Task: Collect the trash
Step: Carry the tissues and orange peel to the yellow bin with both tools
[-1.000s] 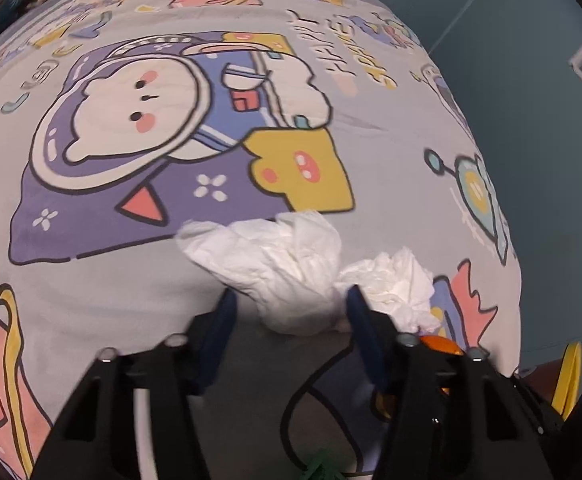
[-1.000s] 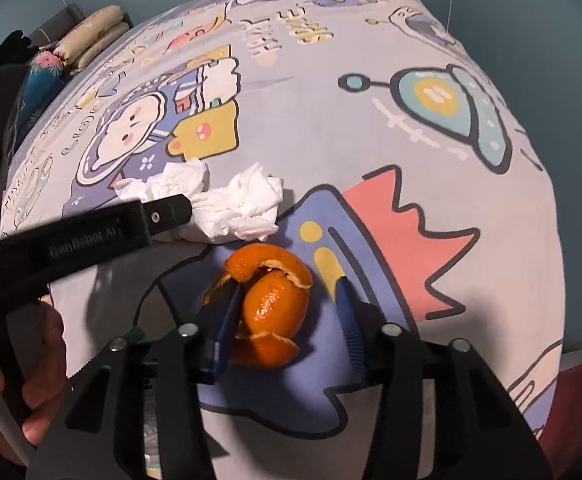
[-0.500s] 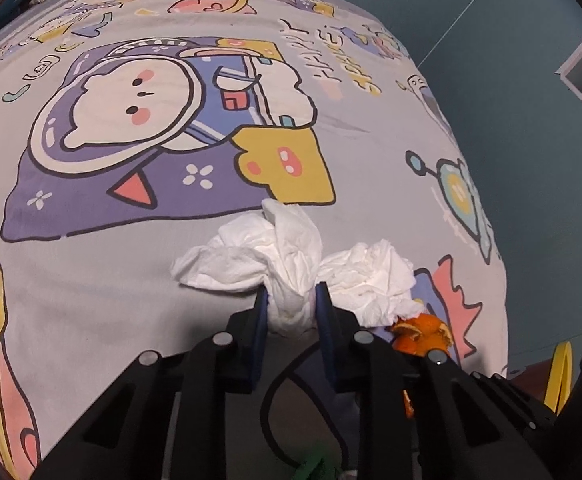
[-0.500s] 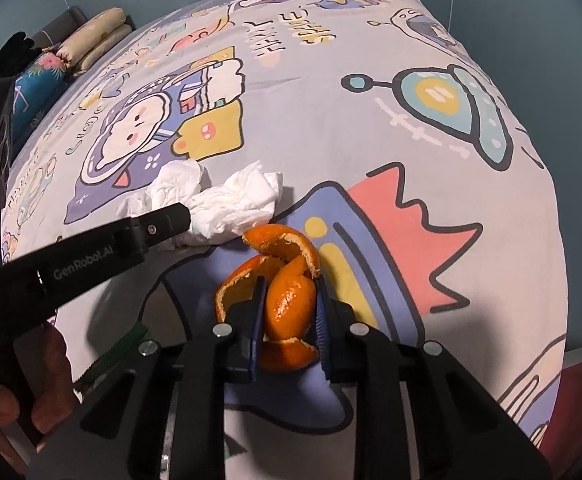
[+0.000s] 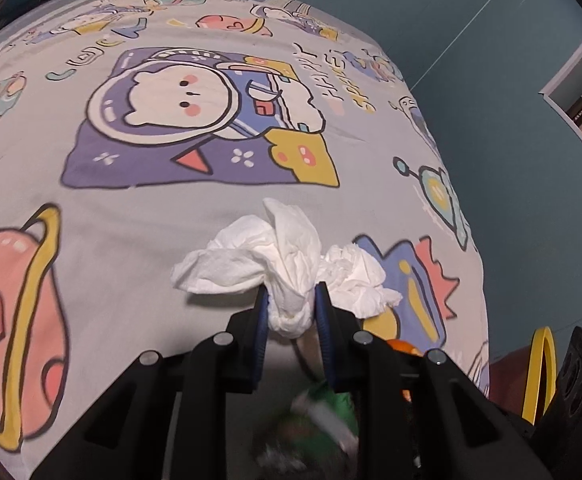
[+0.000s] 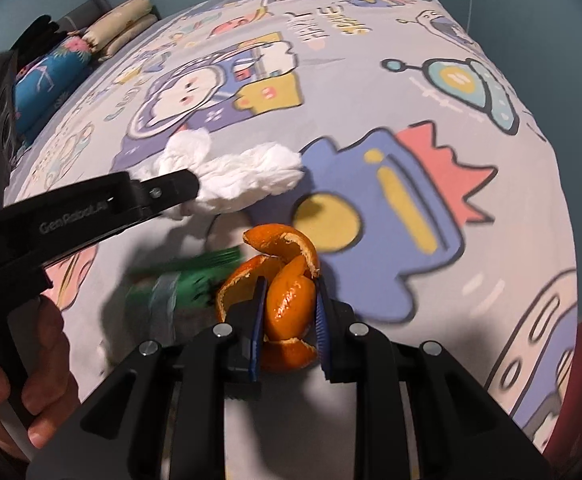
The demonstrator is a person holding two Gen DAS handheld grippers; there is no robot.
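Observation:
My left gripper [image 5: 291, 300] is shut on a crumpled white tissue [image 5: 287, 264] and holds it above the bed. A second crumpled tissue [image 5: 357, 276] hangs against its right side; I cannot tell if it is held too. My right gripper [image 6: 289, 300] is shut on a curled orange peel [image 6: 287, 280] and holds it over the sheet. In the right wrist view the left gripper [image 6: 171, 192] shows at left with the tissues [image 6: 251, 180]. A blurred green wrapper [image 6: 187, 276] lies on the bed beside the peel, also seen in the left wrist view [image 5: 327, 412].
The bed has a grey cartoon-print sheet [image 5: 131, 208]. Folded pillows and bedding [image 6: 71, 56] lie at its far end. A teal wall [image 5: 511, 160] runs along the bed's right side. A yellow object [image 5: 539, 372] sits low at right.
Both grippers shut, the left on the tissue and the right on the orange peel, then lifted them off the sheet. The green wrapper has come into view below.

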